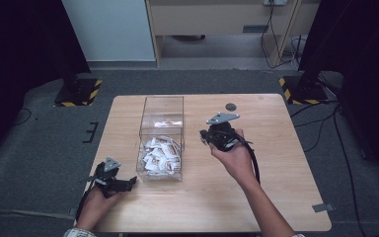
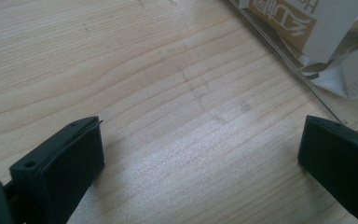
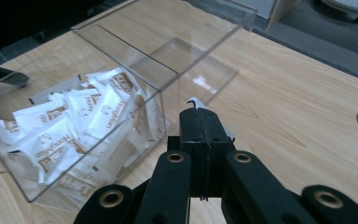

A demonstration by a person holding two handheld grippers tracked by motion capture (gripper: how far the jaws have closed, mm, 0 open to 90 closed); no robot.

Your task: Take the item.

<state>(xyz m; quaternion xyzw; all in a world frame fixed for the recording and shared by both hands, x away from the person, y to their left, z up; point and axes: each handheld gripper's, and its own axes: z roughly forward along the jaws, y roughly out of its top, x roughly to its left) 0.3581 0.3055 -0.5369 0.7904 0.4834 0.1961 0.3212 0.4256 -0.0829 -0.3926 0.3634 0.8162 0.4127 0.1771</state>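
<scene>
A clear plastic box (image 1: 162, 106) stands mid-table, its near half piled with white and brown sachets (image 1: 160, 155). My right gripper (image 1: 205, 137) hovers just right of the box, held up off the table. In the right gripper view this gripper (image 3: 199, 116) is shut, and a thin white sachet corner (image 3: 194, 101) pokes out above the closed jaws. The box (image 3: 168, 56) and its sachets (image 3: 74, 121) lie to its left there. My left gripper (image 1: 131, 181) rests low by the box's near left corner. It stands open (image 2: 200, 154) over bare wood, with the box wall (image 2: 279, 51) and sachets (image 2: 326, 28) beyond.
The wooden table (image 1: 276, 197) has a round dark cable hole (image 1: 231, 106) near its far edge. The far half of the box holds nothing. Grey carpet surrounds the table, with two striped stand bases (image 1: 79, 94) at the far corners.
</scene>
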